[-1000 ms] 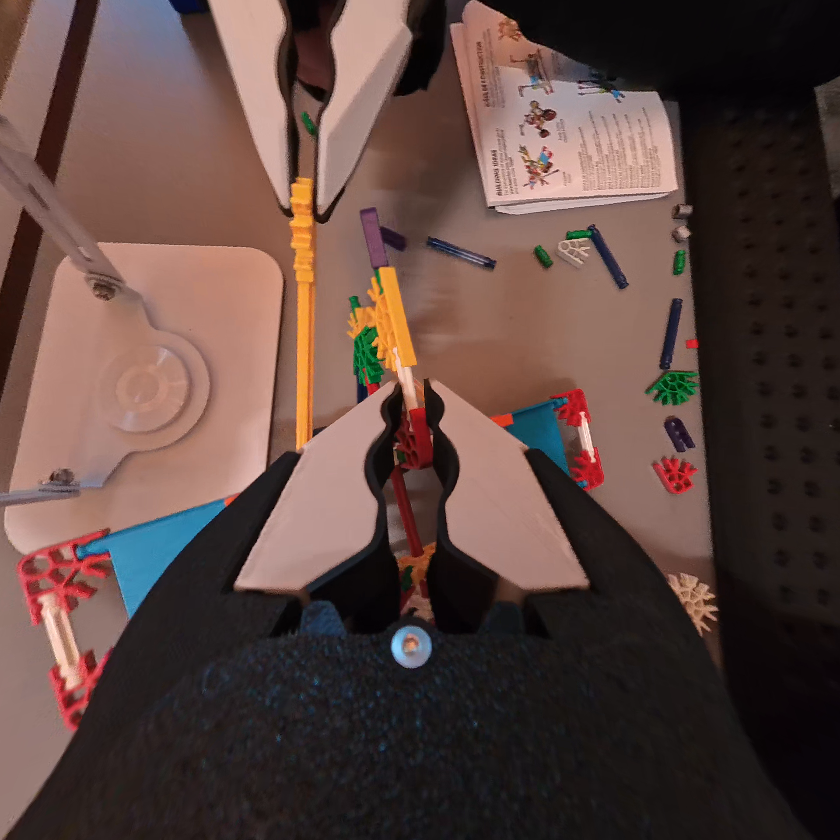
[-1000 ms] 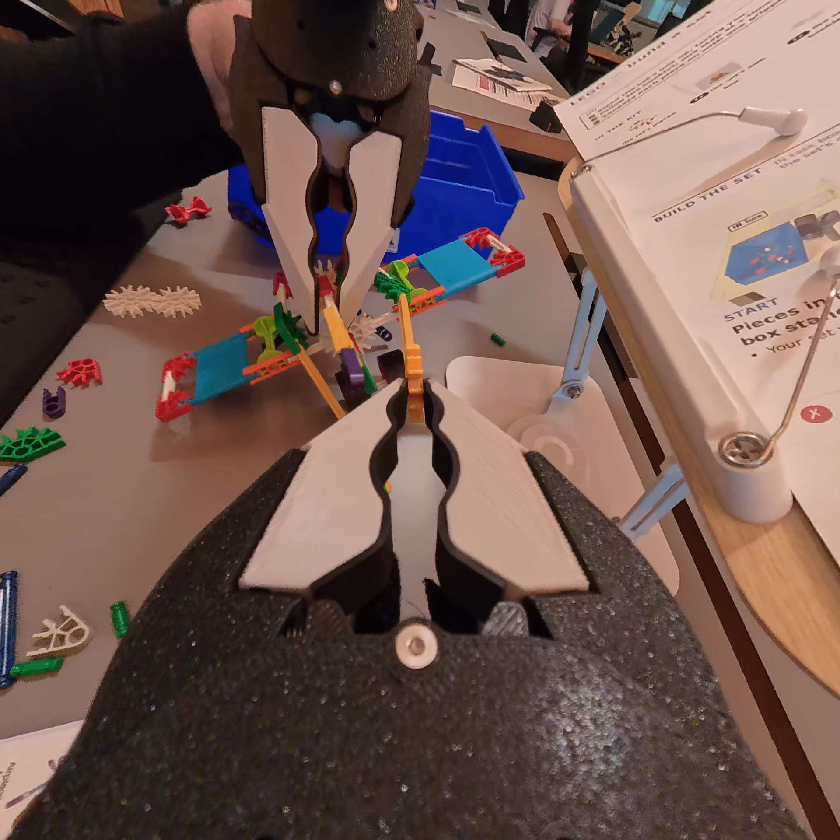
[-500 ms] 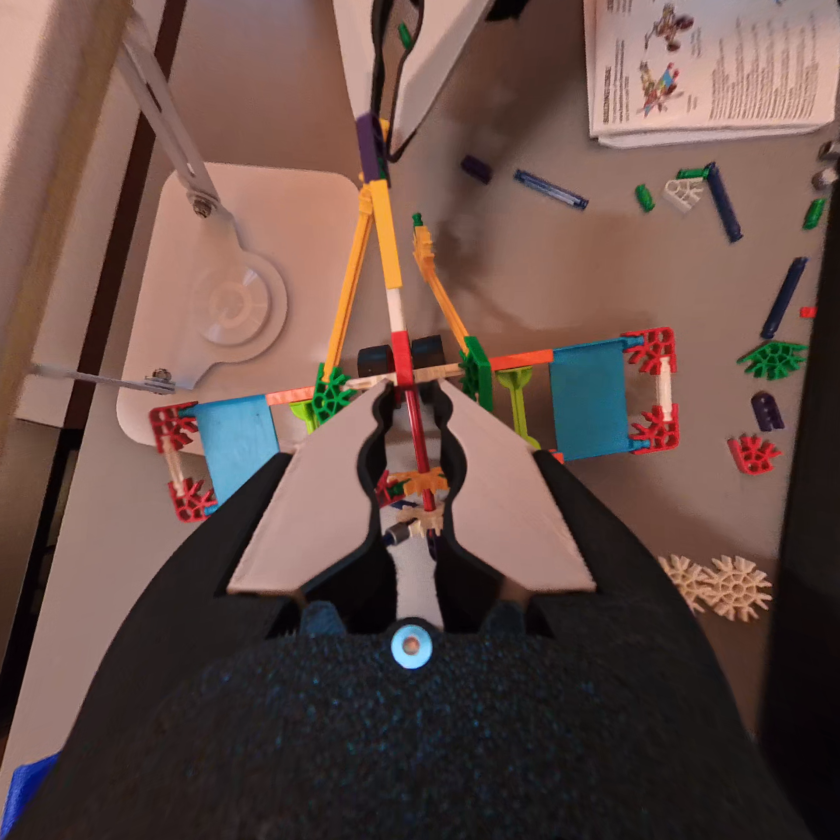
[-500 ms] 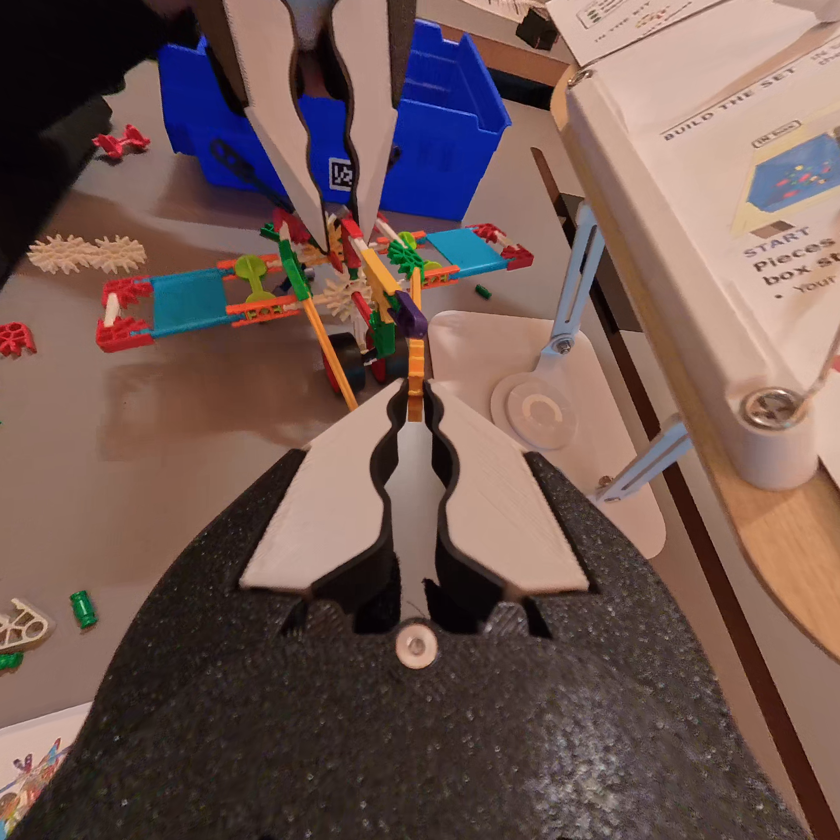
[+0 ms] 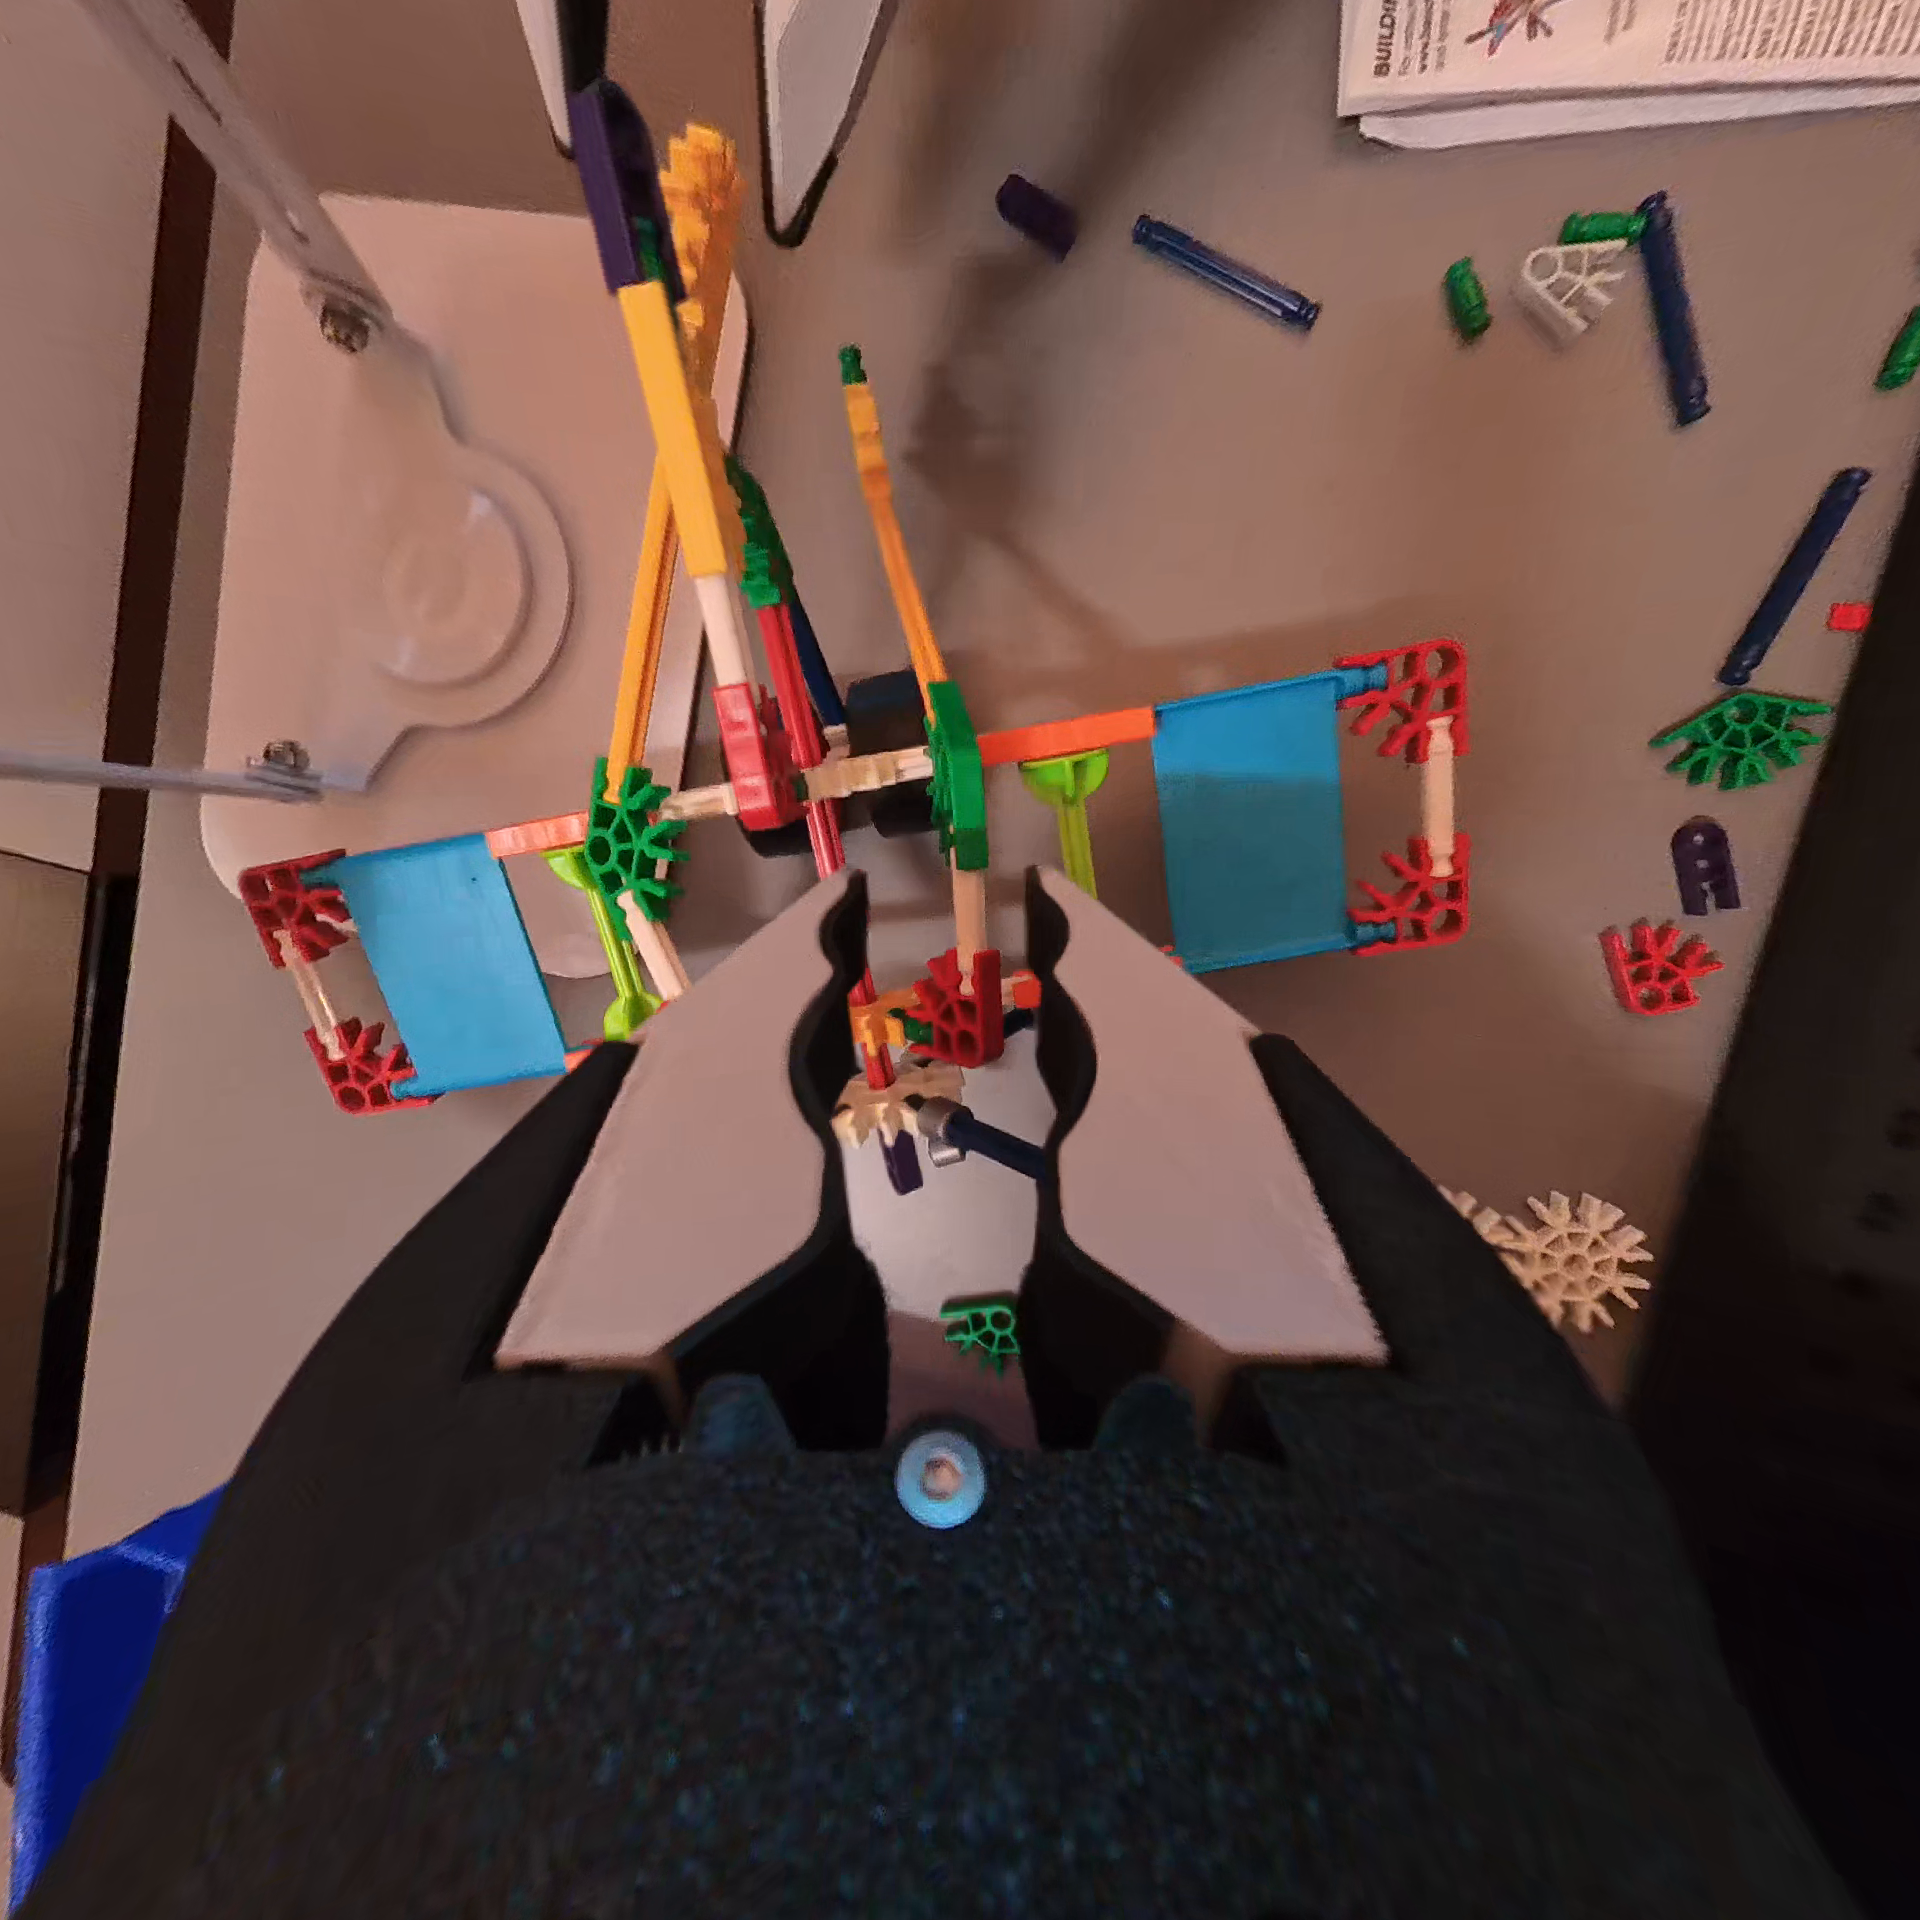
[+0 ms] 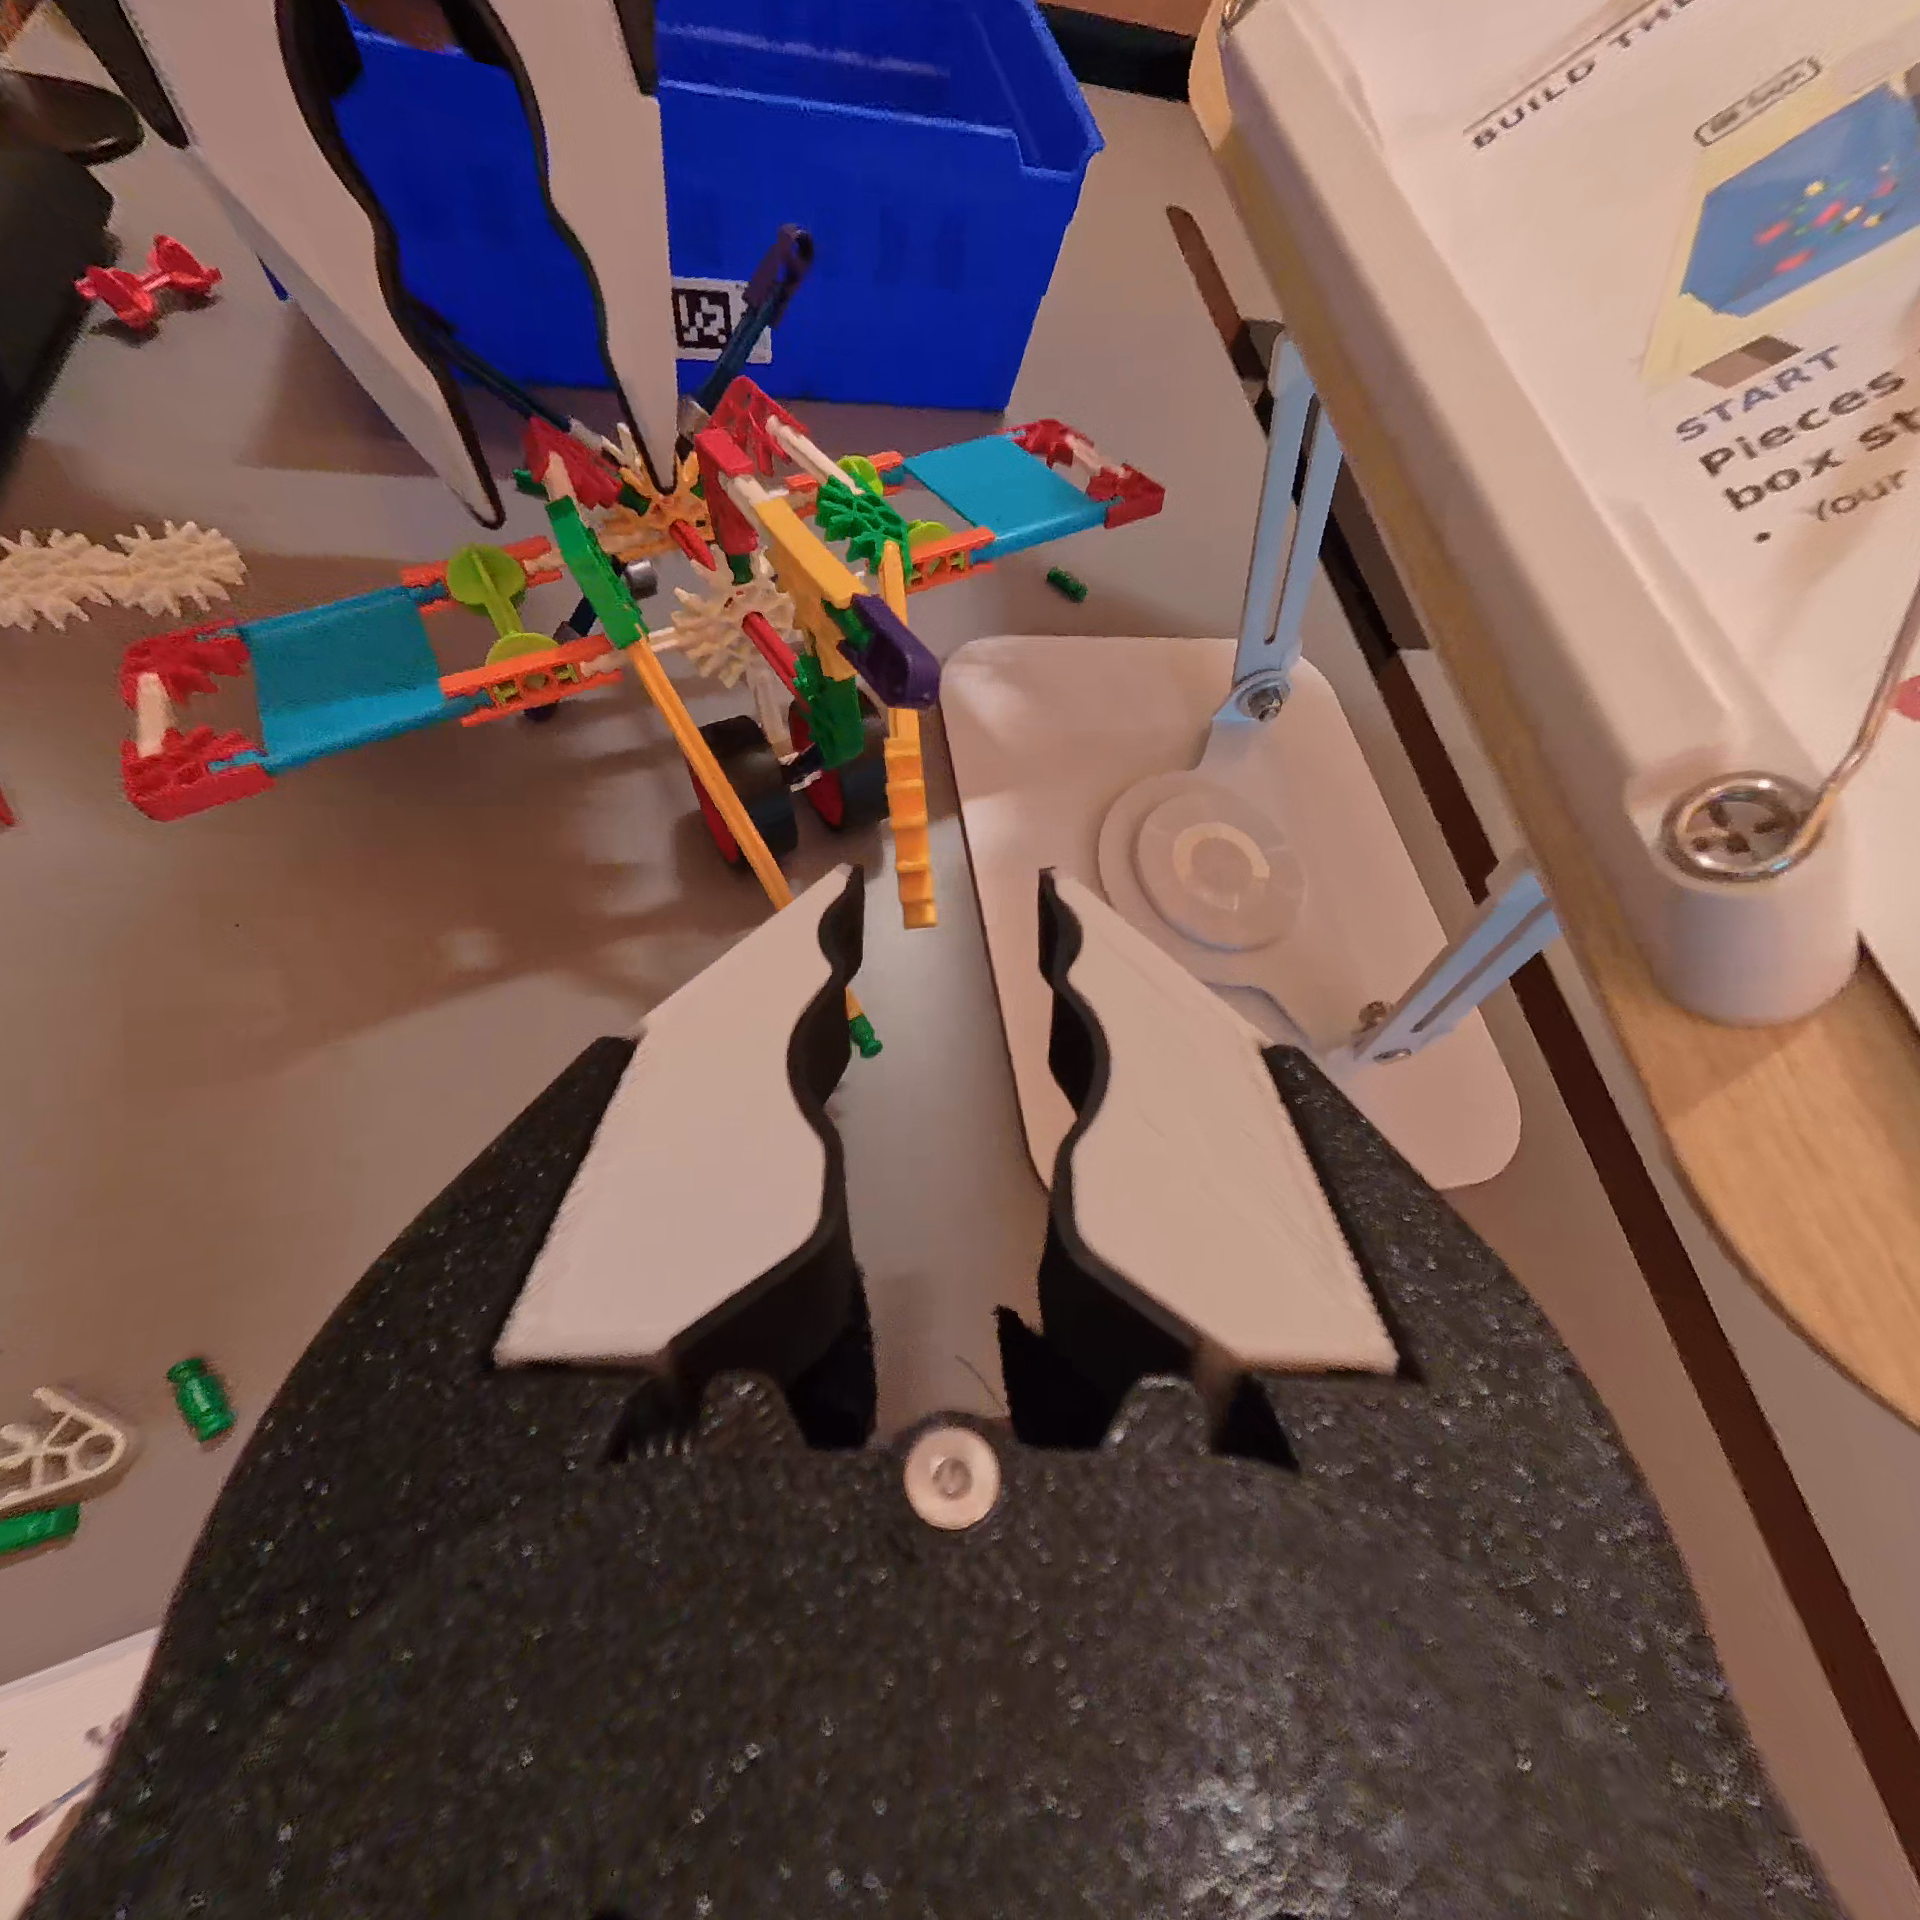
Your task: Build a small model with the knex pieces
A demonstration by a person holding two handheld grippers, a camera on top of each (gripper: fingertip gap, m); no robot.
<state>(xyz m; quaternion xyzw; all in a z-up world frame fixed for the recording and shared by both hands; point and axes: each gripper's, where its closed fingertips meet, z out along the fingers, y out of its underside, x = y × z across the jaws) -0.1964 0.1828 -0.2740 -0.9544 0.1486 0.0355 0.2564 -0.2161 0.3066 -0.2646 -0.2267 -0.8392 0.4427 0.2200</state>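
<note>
Both grippers spread wide around the toy plane!

Blue bin (image 6: 862,177) at the far side, contents cut off by the frame. The rod-and-connector plane model (image 5: 831,769) stands on the grey table (image 5: 1247,499), blue wings running left to right, yellow rods reaching toward the right gripper (image 6: 948,894), fingers released, grasping nothing. Left gripper (image 5: 940,899) is parted over the model's tail; whether it touches is hard to tell.

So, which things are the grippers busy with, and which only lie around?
In use: model, partly inside the open left gripper; open right gripper by its yellow rod.
Lying about: blue rods, green connector, white connectors, booklet, bin.
</note>
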